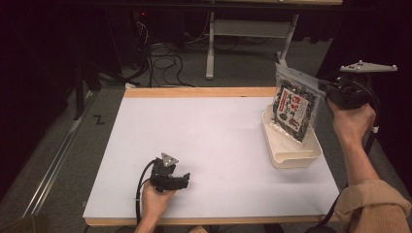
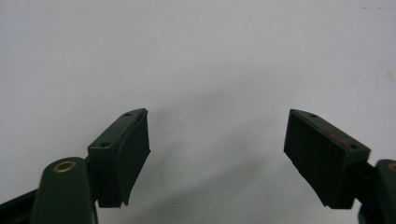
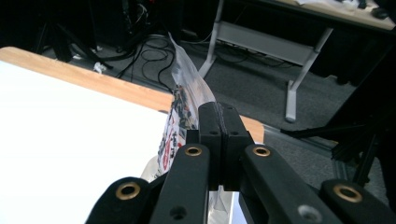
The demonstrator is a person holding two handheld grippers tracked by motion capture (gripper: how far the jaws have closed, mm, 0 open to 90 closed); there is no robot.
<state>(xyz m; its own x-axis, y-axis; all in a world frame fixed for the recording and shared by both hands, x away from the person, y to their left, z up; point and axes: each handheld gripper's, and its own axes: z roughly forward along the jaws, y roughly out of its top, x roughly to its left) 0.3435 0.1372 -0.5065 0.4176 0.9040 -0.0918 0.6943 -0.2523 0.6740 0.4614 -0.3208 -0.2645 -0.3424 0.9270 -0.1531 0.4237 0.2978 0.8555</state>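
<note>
The right gripper (image 1: pixel 324 87) pinches the snack bag (image 1: pixel 293 108) by its edge — the bag stands in the cream tray (image 1: pixel 291 156). The left gripper (image 1: pixel 180 180) rests wide open on the white surface (image 1: pixel 209 131).

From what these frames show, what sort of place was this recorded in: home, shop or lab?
Most likely a lab or data-collection workspace. A white-topped table with a wooden edge stands on grey carpet amid loose cables and a desk frame, against a dark backdrop. Nothing domestic is in view.
</note>
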